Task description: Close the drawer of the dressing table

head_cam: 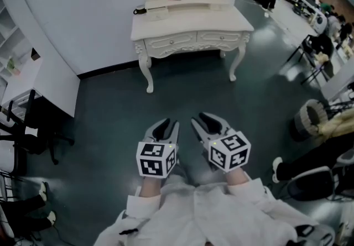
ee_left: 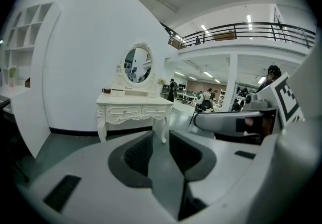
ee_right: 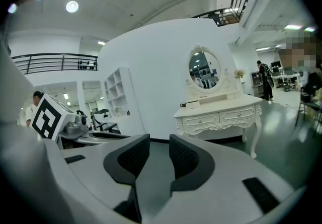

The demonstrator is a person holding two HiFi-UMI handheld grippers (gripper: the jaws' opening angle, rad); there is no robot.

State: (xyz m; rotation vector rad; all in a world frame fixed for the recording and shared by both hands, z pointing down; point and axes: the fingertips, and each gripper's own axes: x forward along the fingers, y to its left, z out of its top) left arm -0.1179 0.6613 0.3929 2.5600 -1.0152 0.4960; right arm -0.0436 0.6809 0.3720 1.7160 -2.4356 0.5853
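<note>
Approach phase: table (head_cam: 188,19) sits well ahead against the wall (head_cam: 83,12), left gripper (head_cam: 166,124) and right gripper (head_cam: 201,120) both part-open and empty, so next is walking up and pushing whichever of the drawers (head_cam: 172,41) sticks out, can't tell from here.

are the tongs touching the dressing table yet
No, both the left tongs and right tongs hover over floor, well short of the dressing table.
</note>
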